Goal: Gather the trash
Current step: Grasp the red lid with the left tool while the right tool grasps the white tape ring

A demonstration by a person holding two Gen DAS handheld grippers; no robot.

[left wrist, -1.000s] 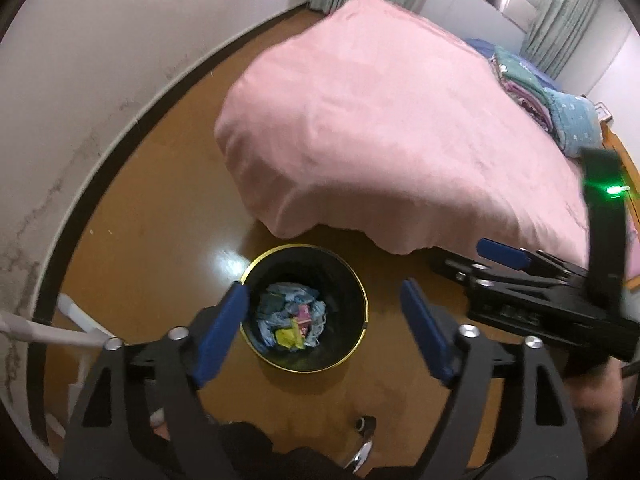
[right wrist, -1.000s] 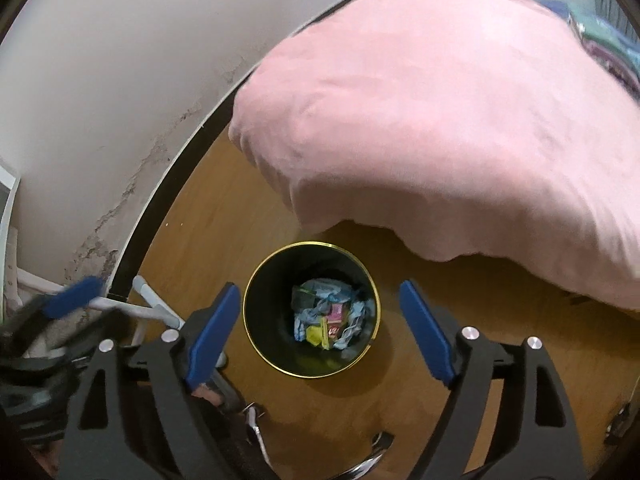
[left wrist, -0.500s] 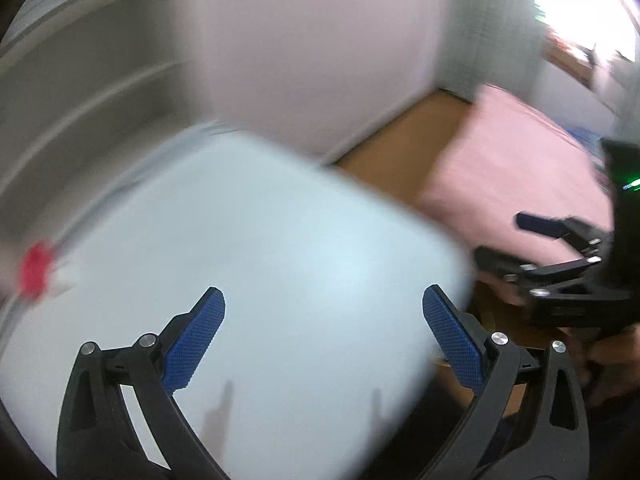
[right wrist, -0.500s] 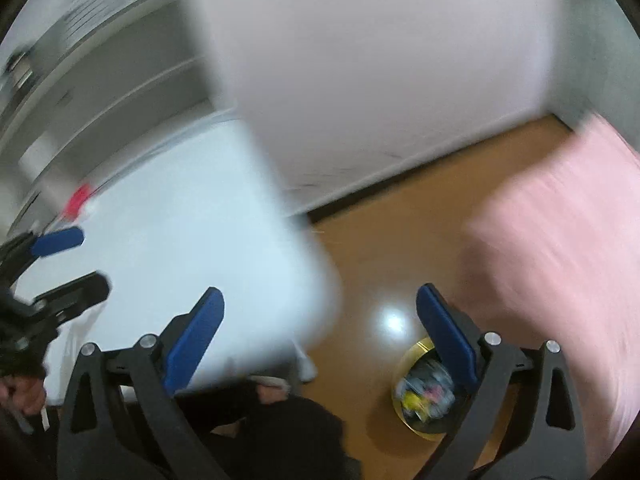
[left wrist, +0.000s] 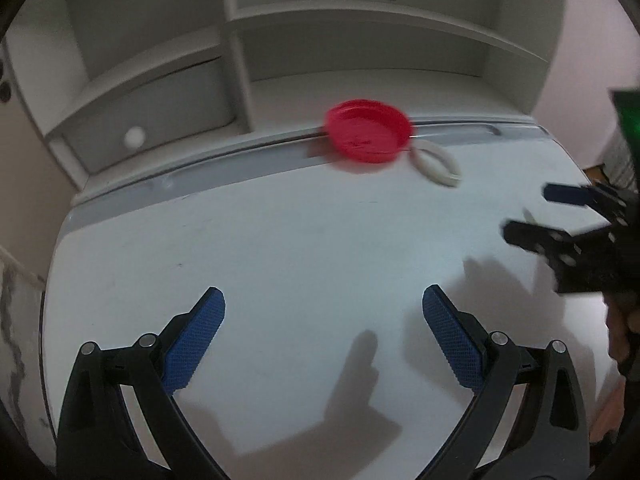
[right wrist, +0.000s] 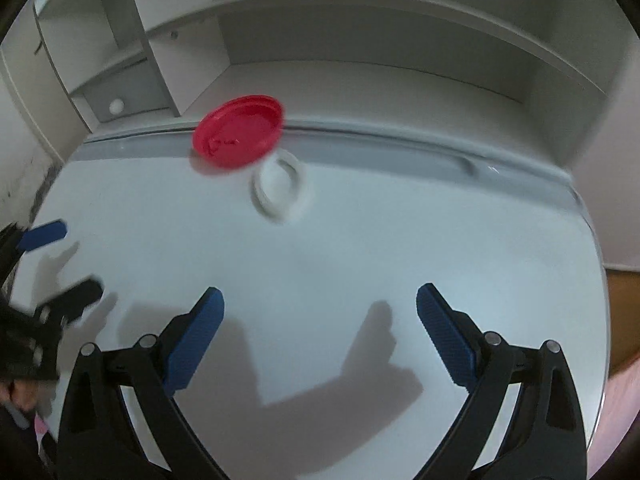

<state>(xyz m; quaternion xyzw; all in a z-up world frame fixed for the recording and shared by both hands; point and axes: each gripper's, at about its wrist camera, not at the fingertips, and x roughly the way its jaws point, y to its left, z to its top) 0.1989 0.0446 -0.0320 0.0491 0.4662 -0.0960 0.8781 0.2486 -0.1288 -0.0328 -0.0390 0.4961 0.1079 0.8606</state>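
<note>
A red round lid (left wrist: 369,136) lies at the back of a white desk (left wrist: 280,248), with a white ring (left wrist: 436,162) beside it. In the right wrist view the red lid (right wrist: 238,136) and the white ring (right wrist: 278,186) sit ahead and slightly left. My left gripper (left wrist: 323,338) hangs open over the bare desk top with nothing between its blue pads. My right gripper (right wrist: 320,334) is open too and holds nothing. The right gripper (left wrist: 560,216) shows at the right edge of the left view, the left gripper (right wrist: 48,264) at the left edge of the right view. The bin is out of view.
A white shelf unit (left wrist: 320,40) with open compartments rises behind the desk. A small drawer with a round knob (left wrist: 134,136) sits at its left. Brown floor (right wrist: 622,312) and a pink bed edge (right wrist: 624,396) show at the right.
Both grippers swung away from the black bin on the floor by the pink bed and now face the white desk. Their jaws stand wider than a second ago.
</note>
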